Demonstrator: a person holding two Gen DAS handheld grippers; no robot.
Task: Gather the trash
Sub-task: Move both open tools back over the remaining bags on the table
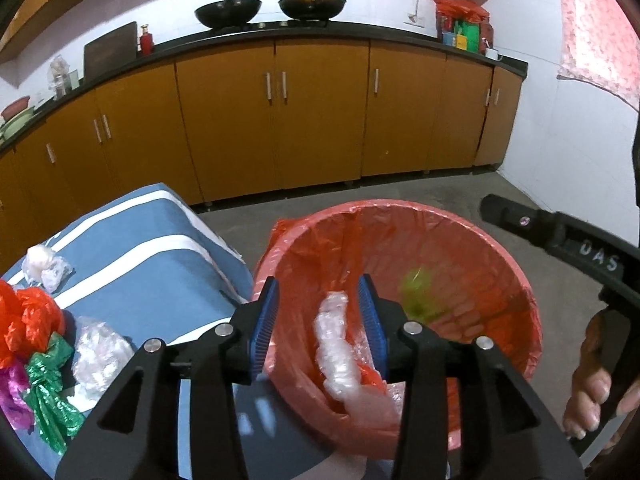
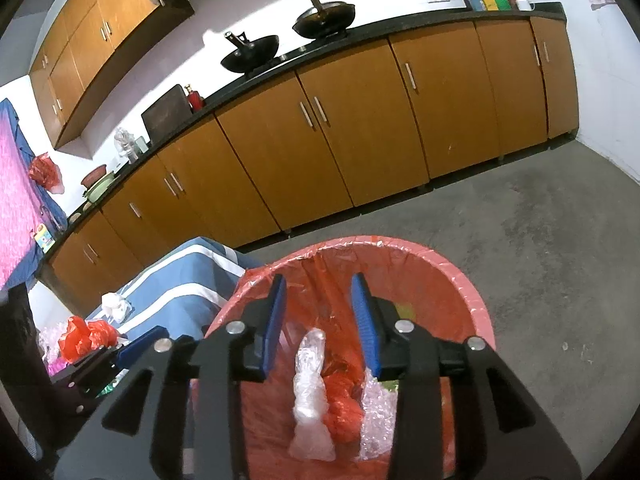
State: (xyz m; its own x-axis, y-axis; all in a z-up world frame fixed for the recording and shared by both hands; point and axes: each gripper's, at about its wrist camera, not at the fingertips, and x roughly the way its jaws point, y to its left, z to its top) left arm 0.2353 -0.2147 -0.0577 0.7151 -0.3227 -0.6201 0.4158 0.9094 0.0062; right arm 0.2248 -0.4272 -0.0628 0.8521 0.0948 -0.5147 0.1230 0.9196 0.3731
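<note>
A pink bin with a red liner stands on the floor beside a table under a blue striped cloth. My left gripper is open over the bin's left side; a clear bubble-wrap piece hangs loose between its fingers, blurred. My right gripper is open above the bin, over a clear plastic piece, red plastic and bubble wrap. A blurred green scrap lies in the bin. On the table lie red, green, purple and clear wrappers.
Another clear crumpled wrapper lies further back on the cloth. Orange cabinets under a black counter with two woks line the far wall. Grey concrete floor surrounds the bin. A hand holds the right gripper's handle.
</note>
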